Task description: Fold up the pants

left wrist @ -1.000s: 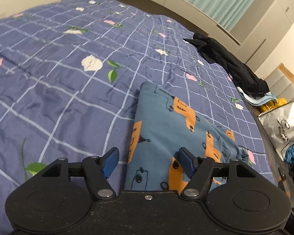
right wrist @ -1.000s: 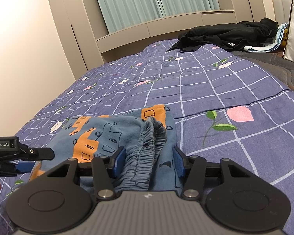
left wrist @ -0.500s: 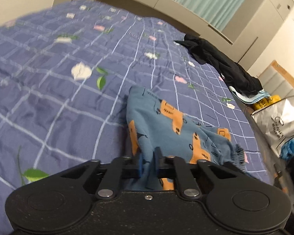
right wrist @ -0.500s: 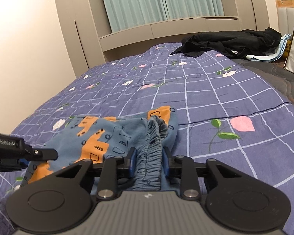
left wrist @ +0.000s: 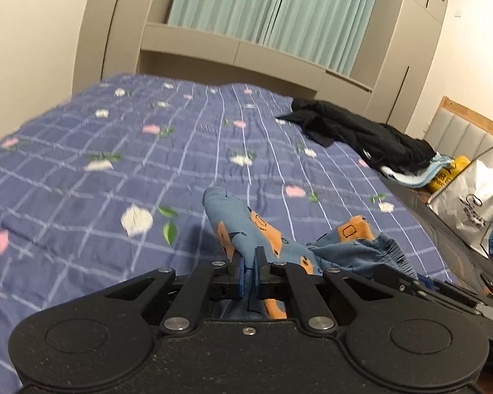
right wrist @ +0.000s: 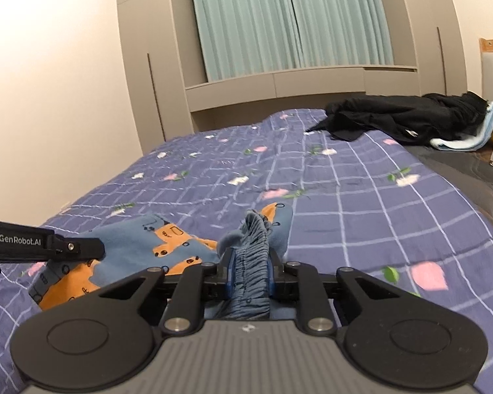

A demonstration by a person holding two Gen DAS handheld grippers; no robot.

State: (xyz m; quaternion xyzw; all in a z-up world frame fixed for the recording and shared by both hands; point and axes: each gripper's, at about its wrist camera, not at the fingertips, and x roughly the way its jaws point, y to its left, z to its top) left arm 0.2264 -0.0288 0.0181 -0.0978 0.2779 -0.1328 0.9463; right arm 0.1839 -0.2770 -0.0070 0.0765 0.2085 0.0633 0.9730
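— What do the pants [left wrist: 246,229] look like?

— Blue soft fabric printed with orange blocks and small dark outline drawings, with a gathered elastic waistband [right wrist: 251,249].

— How do they lie?

— Bunched, partly lifted off the bed [left wrist: 98,197], which has a purple checked cover with flowers. One fold rises to a rounded peak in the left wrist view. The waistband stands up in ridges in the right wrist view, and the rest spreads down to the cover on the left there.

— Flat anywhere?

— Only the lower spread; the remainder is creased.
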